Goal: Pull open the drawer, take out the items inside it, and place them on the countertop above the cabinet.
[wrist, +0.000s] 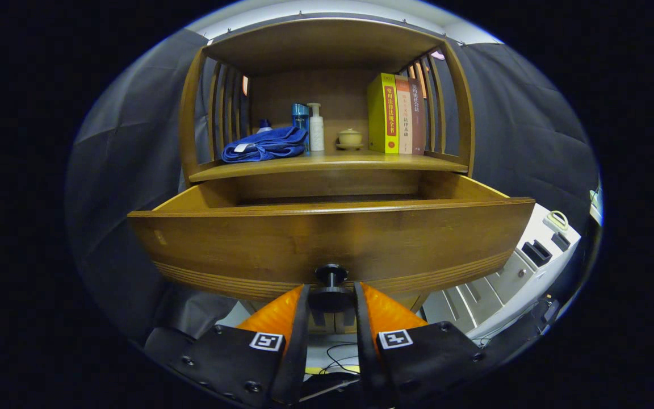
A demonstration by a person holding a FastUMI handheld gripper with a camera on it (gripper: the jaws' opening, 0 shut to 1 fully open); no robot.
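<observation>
Hand-held gripper [331, 295] clenched on the dark round knob [331, 275] of the pulled-out brown wooden drawer [327, 241], below the counter [327, 163] carrying a folded blue towel [264, 145].

The gripper [331, 292] has two tapering fingers [281, 315] with ribbed, wedge-shaped outer faces narrowing toward the tips. Behind each finger sits a flat black plate [219, 358] fixed with small round screws. Each plate carries a square black-and-white marker [266, 341] near its finger, one on either side of the gap.
</observation>
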